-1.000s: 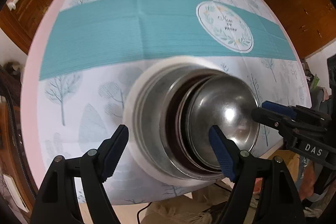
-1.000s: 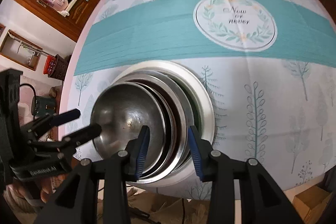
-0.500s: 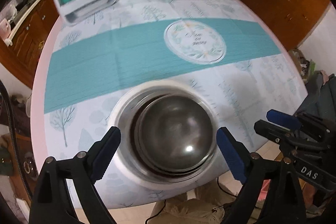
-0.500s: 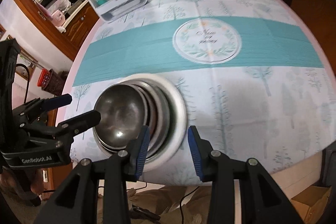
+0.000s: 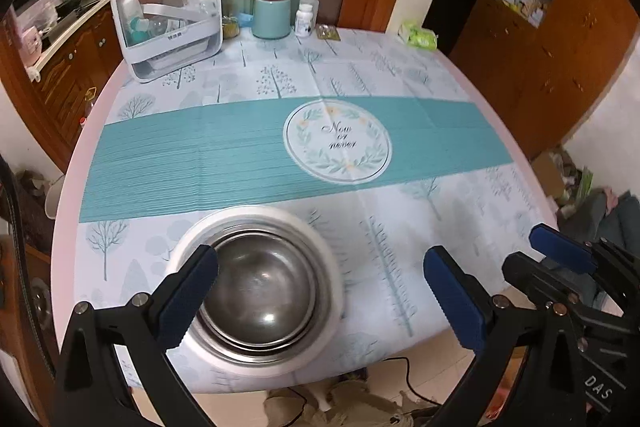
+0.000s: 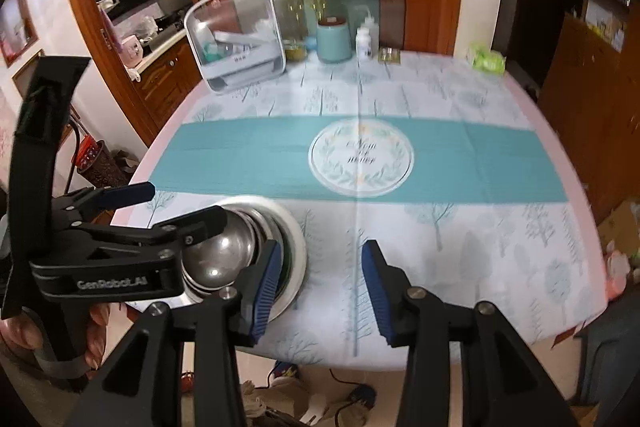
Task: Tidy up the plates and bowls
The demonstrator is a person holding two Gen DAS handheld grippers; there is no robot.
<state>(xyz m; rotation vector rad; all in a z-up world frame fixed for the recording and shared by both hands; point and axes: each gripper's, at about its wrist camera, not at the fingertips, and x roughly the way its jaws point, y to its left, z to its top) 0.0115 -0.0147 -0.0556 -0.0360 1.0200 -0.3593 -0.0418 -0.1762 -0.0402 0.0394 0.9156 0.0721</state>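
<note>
Nested bowls (image 5: 256, 291) sat stacked near the desk (image 5: 400, 75) edge; both grippers, left (image 5: 320, 291) and right (image 6: 318, 287), hung above it, fingers opening, grasping nothing.

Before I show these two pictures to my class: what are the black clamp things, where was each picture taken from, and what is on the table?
No robot here: a person holds a two-finger gripper in each hand, each carrying a camera that looks along its fingers. One picture looks past the left gripper, whose jaws are opening wide, the other past the right gripper, also opening. Neither holds anything. On the tablecloth near the front edge sits a stack: steel bowls nested in a white dish. At the back stand a clear storage box and a teal jar.
</note>
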